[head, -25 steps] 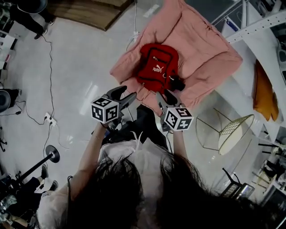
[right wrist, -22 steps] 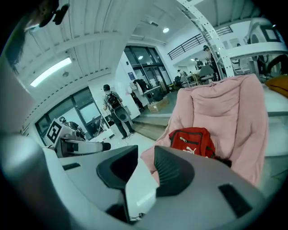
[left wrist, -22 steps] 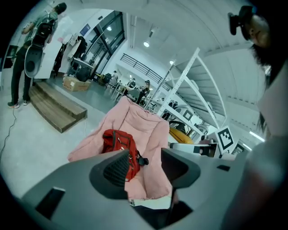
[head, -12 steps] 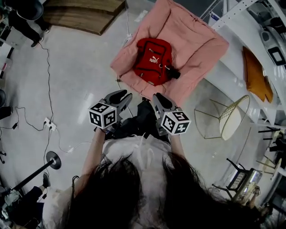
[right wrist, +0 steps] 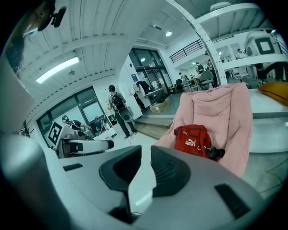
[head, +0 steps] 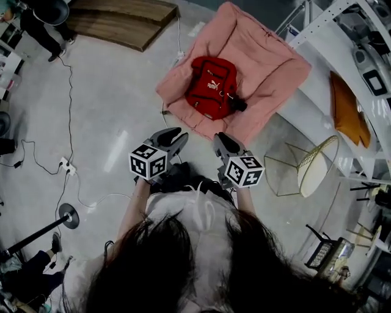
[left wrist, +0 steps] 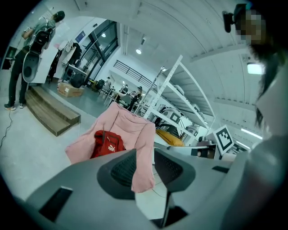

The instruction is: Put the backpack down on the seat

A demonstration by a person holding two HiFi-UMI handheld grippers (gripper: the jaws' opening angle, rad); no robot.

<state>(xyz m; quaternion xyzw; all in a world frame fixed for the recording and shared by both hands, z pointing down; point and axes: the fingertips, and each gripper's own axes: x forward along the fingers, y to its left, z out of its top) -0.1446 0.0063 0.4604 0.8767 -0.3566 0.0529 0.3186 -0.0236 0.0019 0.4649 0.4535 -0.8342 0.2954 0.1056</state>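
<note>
The red backpack lies on the pink padded seat, with a black strap end at its right side. Both grippers hang in front of me, well short of the seat and apart from the backpack. My left gripper has just been closing and now stands partly open, with nothing between its jaws. My right gripper has also just been closing and keeps only a narrow gap, empty too. The left gripper view shows the backpack beyond the left gripper. The right gripper view shows the backpack past the right gripper.
A white shelving rack stands right of the seat, with an orange cushion on it. A wire-frame stool sits on the floor at my right. A wooden platform lies at the back left. Cables cross the floor at left.
Both grippers have drawn back from the backpack toward my body, and their jaws stand narrower than before. The backpack stays on the pink seat.
</note>
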